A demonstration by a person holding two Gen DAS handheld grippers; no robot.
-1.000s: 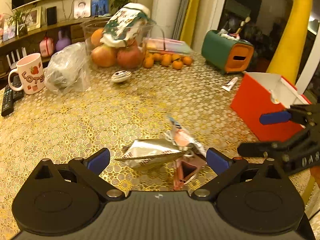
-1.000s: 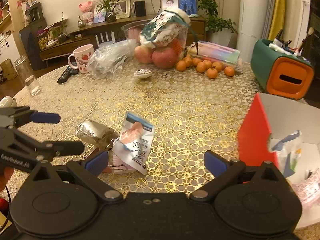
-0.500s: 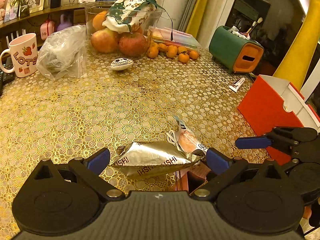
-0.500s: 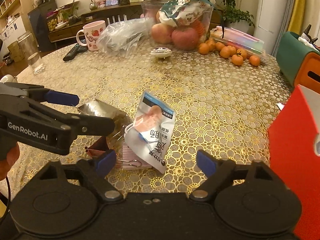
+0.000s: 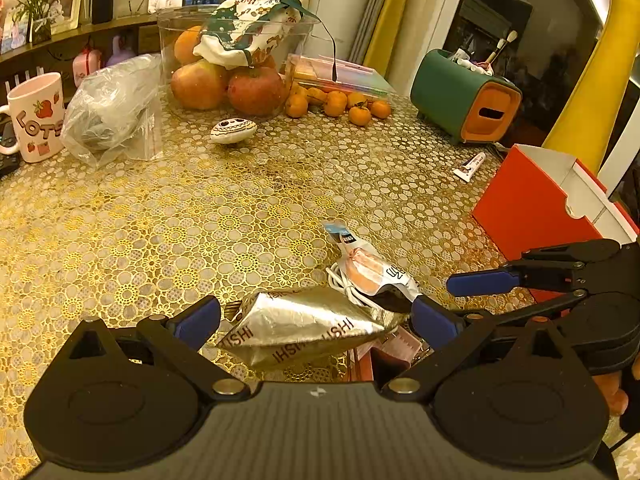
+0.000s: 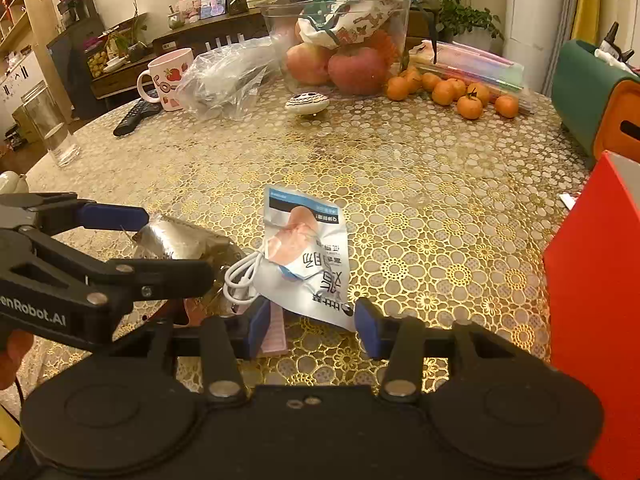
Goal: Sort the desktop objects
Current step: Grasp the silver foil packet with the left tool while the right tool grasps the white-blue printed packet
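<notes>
A silver foil packet [image 5: 304, 326] lies on the gold-patterned table between the open fingers of my left gripper [image 5: 316, 320]; it also shows in the right wrist view [image 6: 180, 244]. A white and blue snack pouch [image 6: 308, 256] lies beside it, over a coiled white cable [image 6: 240, 276] and a pink item [image 6: 274, 332]. My right gripper [image 6: 312, 326] has its jaws partly closed around the pouch's near edge, with a gap still showing. The pouch shows in the left wrist view [image 5: 368, 268]. The red box [image 5: 532, 208] stands at the right.
At the back stand a fruit bowl [image 5: 232, 56], loose tangerines [image 5: 340, 104], a plastic bag [image 5: 112, 108], a pink mug [image 5: 36, 116], a small painted dish [image 5: 233, 131] and a green-orange holder [image 5: 464, 96]. A small tube [image 5: 470, 166] lies near the red box. A glass [image 6: 50, 124] and a remote [image 6: 136, 114] are at the left.
Both grippers have moved in over the pile. My left gripper's fingers now straddle the foil packet. My right gripper's jaws have narrowed around the pouch's edge.
</notes>
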